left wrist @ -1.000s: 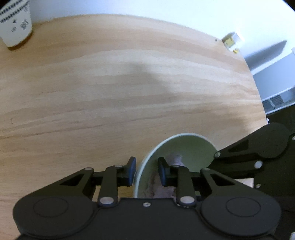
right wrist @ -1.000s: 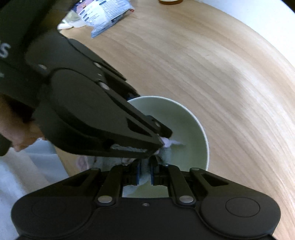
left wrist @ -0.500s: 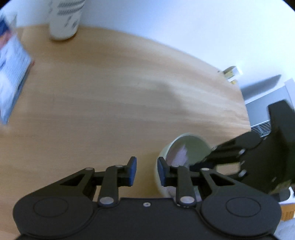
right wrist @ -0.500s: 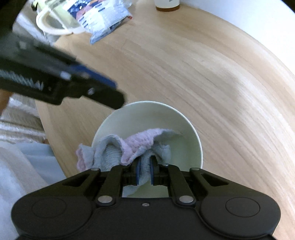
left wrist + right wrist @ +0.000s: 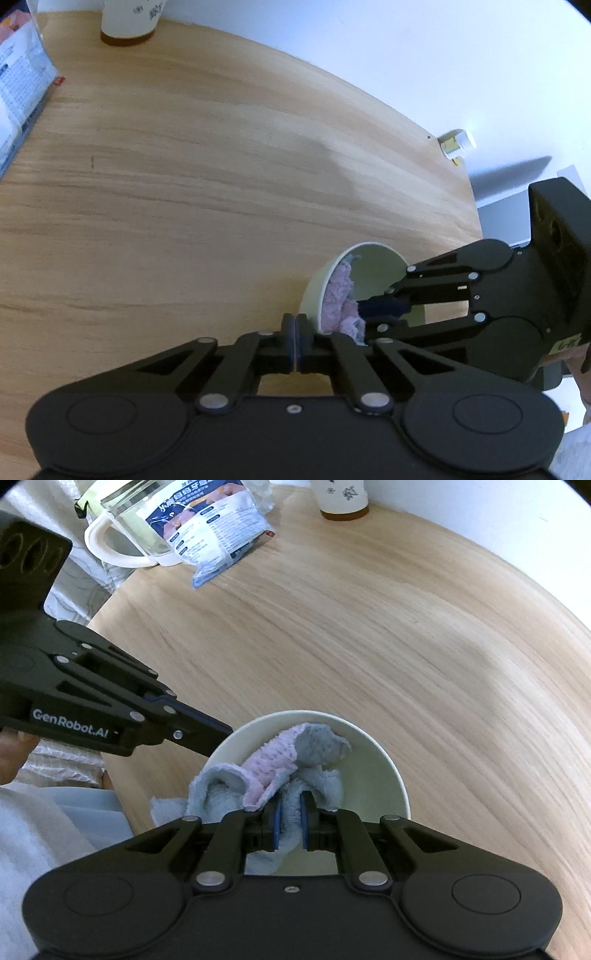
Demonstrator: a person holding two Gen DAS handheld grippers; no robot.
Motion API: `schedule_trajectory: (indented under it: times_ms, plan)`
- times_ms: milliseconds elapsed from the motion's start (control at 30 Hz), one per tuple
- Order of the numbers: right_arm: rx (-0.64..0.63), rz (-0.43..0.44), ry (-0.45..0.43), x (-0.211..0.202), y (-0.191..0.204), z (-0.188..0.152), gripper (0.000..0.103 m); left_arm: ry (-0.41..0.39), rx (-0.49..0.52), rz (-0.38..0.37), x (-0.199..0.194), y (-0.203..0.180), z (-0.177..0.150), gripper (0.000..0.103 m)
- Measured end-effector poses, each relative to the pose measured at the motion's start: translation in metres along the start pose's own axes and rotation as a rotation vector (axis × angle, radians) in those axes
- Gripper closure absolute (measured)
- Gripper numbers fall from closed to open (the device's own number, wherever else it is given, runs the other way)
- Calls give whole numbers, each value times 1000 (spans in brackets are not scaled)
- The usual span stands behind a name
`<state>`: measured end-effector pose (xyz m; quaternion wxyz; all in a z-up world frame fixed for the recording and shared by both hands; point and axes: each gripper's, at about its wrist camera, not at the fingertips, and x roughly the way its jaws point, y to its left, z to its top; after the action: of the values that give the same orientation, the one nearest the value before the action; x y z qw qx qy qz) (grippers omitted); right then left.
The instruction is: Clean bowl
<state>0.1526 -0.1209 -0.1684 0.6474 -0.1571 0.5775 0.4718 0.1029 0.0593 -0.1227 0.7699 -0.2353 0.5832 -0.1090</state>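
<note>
The wooden worktop (image 5: 369,635) fills both views, and the pale green bowl (image 5: 384,771) sits near its edge on the person's side. The right wrist view looks down into the bowl, where a pink and grey cloth (image 5: 280,764) is bunched and spills over the near rim; the left wrist view shows the same bowl (image 5: 321,284) from the side, the cloth (image 5: 338,295) only a pink wad against its inner wall. The right claw (image 5: 290,825) pinches a grey fold of the cloth between its blue pads, low inside the bowl. The left claw (image 5: 294,334) has its pads pressed together on nothing, just beside the bowl's outer wall. Only the right view shows a clear jug (image 5: 125,535) with a white handle at the worktop's far edge; a printed packet (image 5: 218,535) and a patterned cup (image 5: 341,498) appear in both, and a small capped bottle (image 5: 456,142) only in the left.
</note>
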Motion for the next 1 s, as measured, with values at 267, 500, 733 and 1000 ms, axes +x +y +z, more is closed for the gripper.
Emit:
schedule_trajectory:
  times_ms: [267, 500, 733, 1000]
  plan:
    - [-5, 31, -52, -21, 7, -6, 92, -15, -33, -16, -12, 1, -1, 101]
    - [17, 70, -75, -35, 11, -2, 92, -20, -16, -36, -24, -4, -6, 88]
    - [-6, 50, -69, -25, 17, 2, 92, -22, 17, -39, -15, -9, -7, 97]
    - [-28, 11, -48, -1, 19, 11, 92, -17, 24, -33, -15, -5, -6, 97]
